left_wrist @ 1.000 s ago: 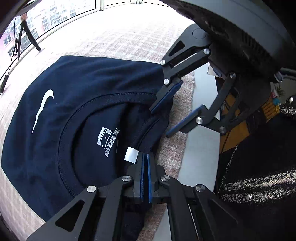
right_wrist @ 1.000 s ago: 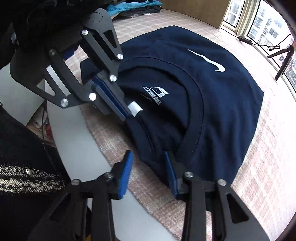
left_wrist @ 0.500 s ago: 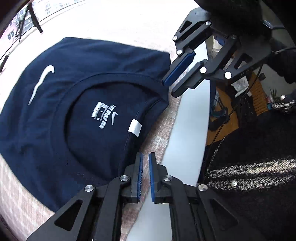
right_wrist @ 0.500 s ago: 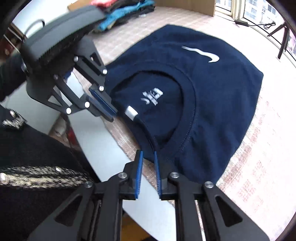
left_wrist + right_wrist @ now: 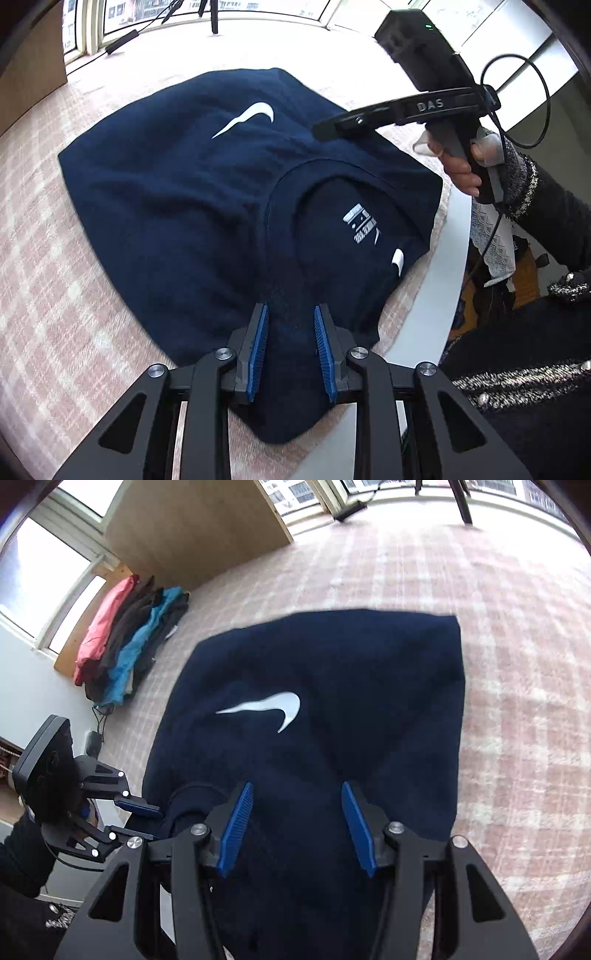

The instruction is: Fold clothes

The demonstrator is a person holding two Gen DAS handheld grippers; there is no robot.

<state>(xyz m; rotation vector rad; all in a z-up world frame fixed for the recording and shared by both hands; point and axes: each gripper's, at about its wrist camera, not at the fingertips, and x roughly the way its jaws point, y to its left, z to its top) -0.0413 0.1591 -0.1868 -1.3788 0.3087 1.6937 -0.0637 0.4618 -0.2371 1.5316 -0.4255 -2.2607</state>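
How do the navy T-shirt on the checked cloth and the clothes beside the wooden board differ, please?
1. The navy T-shirt lies alone mid-table; the stacked clothes sit at the table's edge.
2. The T-shirt is a single dark colour with a white swoosh; the stack mixes red, black and blue.
Both rest on the checked cloth.

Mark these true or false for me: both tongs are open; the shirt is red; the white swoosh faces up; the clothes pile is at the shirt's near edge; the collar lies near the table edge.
1. Both tongs are open. True: the left tongs and the right tongs both stand apart, gripping nothing.
2. The shirt is red. False: the shirt is navy.
3. The white swoosh faces up. True.
4. The clothes pile sits at the shirt's near edge. False: the clothes pile lies apart, by the wall.
5. The collar lies near the table edge. True.
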